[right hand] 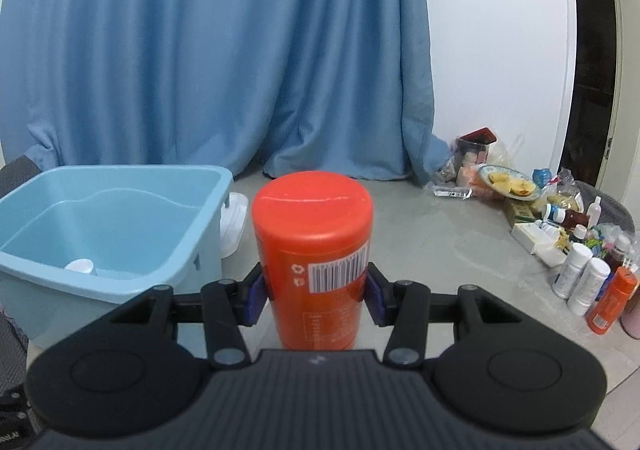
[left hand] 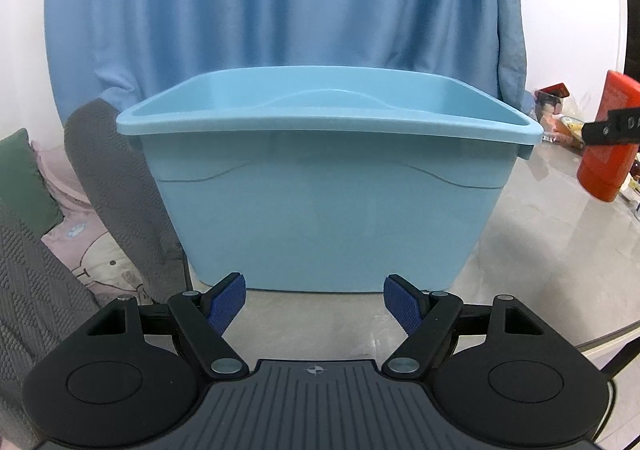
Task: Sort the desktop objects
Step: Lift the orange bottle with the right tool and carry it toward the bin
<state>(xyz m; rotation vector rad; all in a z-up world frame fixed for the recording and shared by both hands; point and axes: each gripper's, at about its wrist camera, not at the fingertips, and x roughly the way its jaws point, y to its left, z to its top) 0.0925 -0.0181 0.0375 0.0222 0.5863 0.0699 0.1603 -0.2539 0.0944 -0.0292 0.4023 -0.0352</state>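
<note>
the orange canister (right hand: 314,250) is pinched upright by the right tongs (right hand: 316,294); it is best lowered inside the blue bin (right hand: 120,282), seemingly near-empty, while the left tongs (left hand: 316,304) are spread.

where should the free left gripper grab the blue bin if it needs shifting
Take the blue bin by its flared rim, from the near long side facing the left gripper: one of the fingers inside the wall, one outside. The body looks far too wide for open fingers, while the lip is thin and overhangs. The right gripper holds the orange canister.
</note>
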